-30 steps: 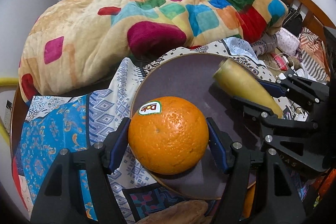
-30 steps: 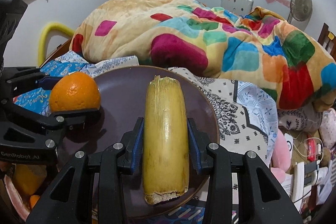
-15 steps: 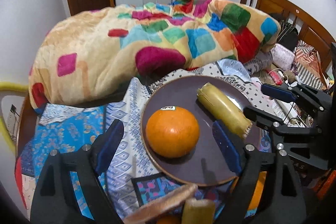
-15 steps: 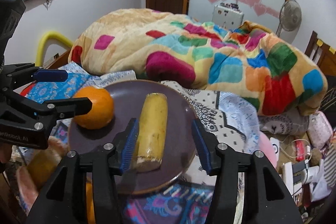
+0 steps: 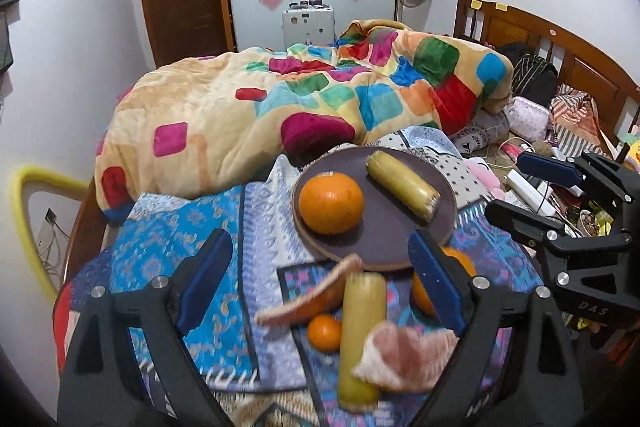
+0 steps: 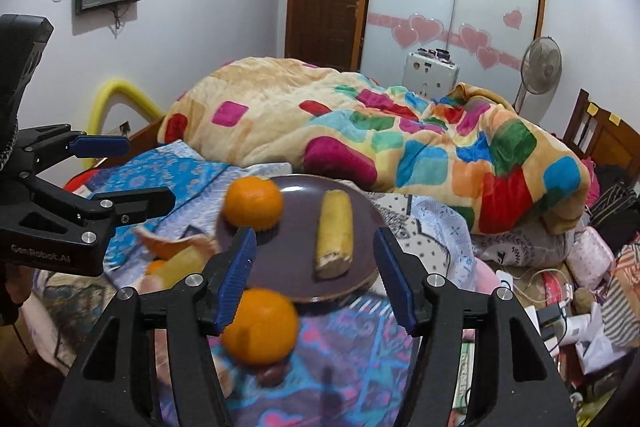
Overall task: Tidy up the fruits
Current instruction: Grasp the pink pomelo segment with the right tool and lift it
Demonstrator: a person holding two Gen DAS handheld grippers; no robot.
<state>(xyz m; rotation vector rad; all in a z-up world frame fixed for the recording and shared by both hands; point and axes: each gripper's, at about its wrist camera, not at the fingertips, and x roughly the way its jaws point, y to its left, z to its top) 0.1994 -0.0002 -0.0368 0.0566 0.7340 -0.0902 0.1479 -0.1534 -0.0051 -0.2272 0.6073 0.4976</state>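
Observation:
A dark purple plate (image 5: 390,239) lies on the patterned cloth and holds a large orange (image 5: 331,202) on the left and a yellow cane piece (image 5: 402,184) on the right; both also show in the right wrist view, the orange (image 6: 253,202) and the cane piece (image 6: 334,245) on the plate (image 6: 296,267). My left gripper (image 5: 318,275) is open and empty, pulled back above loose fruit. My right gripper (image 6: 314,277) is open and empty, short of the plate. Nearer lie a second cane piece (image 5: 360,339), a small orange (image 5: 325,331), another orange (image 6: 260,325) and peel pieces (image 5: 404,355).
A colourful quilt (image 5: 304,107) is heaped behind the plate. Clutter of cables, bags and cloths (image 5: 540,147) fills the right side by the wooden headboard (image 5: 560,39). A yellow padded rail (image 5: 24,211) stands at the left.
Both grippers have opened, let go of the orange and the cane piece on the plate, and drawn back and upward. More loose fruit has come into view in front.

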